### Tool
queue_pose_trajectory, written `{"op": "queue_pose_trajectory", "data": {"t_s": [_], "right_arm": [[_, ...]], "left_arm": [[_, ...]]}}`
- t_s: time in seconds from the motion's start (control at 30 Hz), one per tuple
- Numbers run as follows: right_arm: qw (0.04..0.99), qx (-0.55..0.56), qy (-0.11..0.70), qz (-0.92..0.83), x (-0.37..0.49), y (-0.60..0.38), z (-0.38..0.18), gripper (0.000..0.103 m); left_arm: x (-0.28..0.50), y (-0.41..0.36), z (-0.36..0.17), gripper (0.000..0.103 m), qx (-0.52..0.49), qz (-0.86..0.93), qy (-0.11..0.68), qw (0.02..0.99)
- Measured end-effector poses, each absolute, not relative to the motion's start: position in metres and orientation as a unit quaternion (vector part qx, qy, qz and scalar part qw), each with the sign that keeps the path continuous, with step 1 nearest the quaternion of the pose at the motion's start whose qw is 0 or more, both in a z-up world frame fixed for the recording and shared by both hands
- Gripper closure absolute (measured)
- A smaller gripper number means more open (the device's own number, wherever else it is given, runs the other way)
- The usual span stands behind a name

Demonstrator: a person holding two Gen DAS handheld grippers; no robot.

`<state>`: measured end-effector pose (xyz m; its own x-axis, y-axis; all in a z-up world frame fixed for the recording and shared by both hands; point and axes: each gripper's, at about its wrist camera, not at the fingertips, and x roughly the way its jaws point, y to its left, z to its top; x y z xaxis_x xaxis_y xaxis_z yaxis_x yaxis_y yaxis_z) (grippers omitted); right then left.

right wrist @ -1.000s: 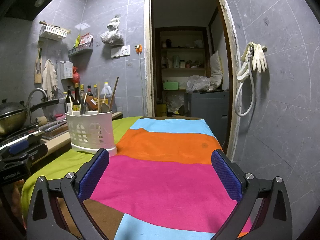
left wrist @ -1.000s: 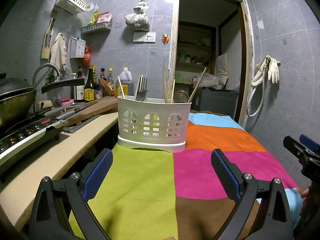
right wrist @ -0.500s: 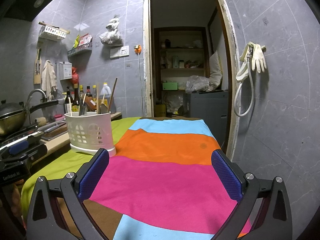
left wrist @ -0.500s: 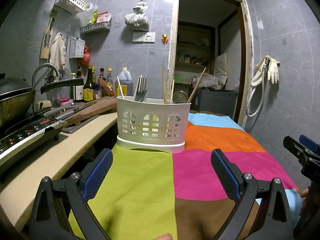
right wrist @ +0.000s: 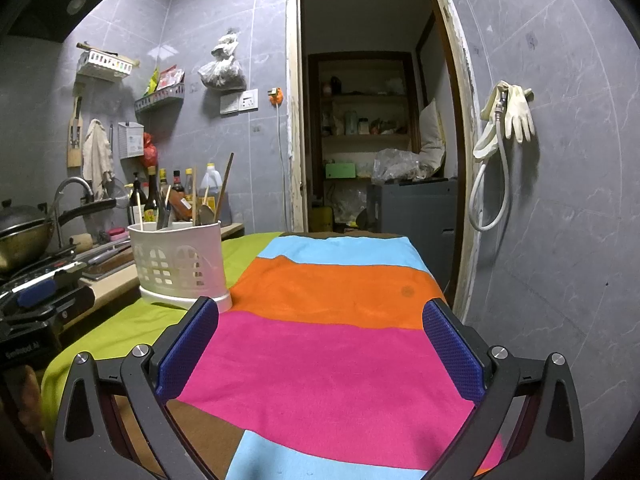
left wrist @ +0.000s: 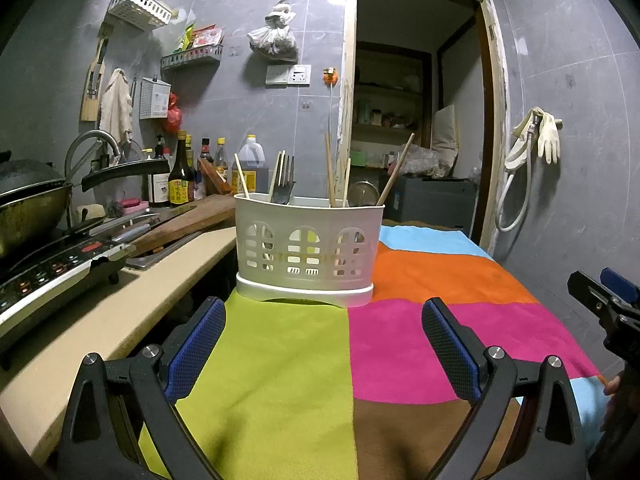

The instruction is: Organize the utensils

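- Left tongs [left wrist: 323, 332] drew slightly nearer the caddy [left wrist: 309, 248], spread, empty.
- Right tongs [right wrist: 320, 344] stayed spread over the cloth [right wrist: 320, 364].
- Utensils [left wrist: 285, 178] all stood inside; task looked finished.

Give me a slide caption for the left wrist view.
Open left claw faces a white utensil caddy on a colour-block cloth.

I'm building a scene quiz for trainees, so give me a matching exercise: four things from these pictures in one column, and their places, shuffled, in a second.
Things:
1. white utensil caddy
2. fork
3. rubber gloves
4. wok

Places:
A. hanging on the right wall
B. on the stove at far left
C. standing on the colourful cloth
D. upright in the caddy, tines up

Pairs: 1-C, 2-D, 3-A, 4-B
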<state>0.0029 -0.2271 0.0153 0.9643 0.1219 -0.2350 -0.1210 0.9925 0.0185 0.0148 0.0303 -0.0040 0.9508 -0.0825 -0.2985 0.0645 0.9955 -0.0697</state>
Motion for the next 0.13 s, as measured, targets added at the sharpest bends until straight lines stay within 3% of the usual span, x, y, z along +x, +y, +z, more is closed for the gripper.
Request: {"op": "queue_pose_trajectory", "data": {"t_s": [0.13], "right_arm": [[0.991,0.002,0.121,0.061,0.0042,-0.2279,0.0127,0.0]], "left_arm": [[0.0164,0.0303,-0.0052,0.007,-0.03,-0.037,0.155,0.987]]}}
